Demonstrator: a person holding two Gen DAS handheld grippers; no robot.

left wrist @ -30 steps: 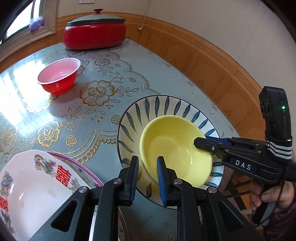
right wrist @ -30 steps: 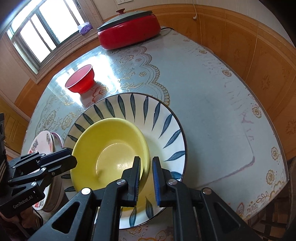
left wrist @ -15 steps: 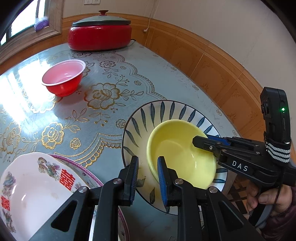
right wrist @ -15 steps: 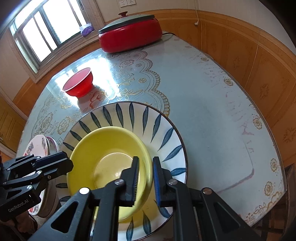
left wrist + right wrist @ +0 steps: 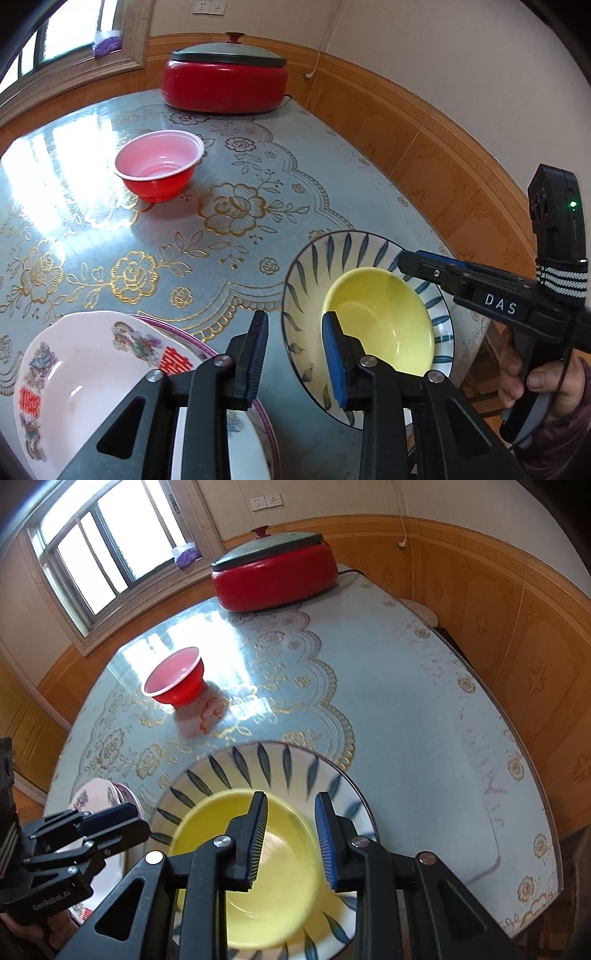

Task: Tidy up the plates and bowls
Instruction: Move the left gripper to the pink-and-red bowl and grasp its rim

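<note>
"DAS" is printed on the right gripper (image 5: 406,263); "GenRobot.AI" on the left gripper (image 5: 127,821).

Black grippers, blue ribbed fingers (image 5: 334,362), silver screws; right gripper (image 5: 413,260) marked "DAS", striped band, green LED.

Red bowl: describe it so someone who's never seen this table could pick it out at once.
Start at the big red lidded cooker at the far end of the floral blue table. Nearer than it, toward the window side, the red bowl stands alone and upright on the cloth. It is red outside and pink inside, the only bowl not sitting in a plate, unlike the yellow bowl.
</note>
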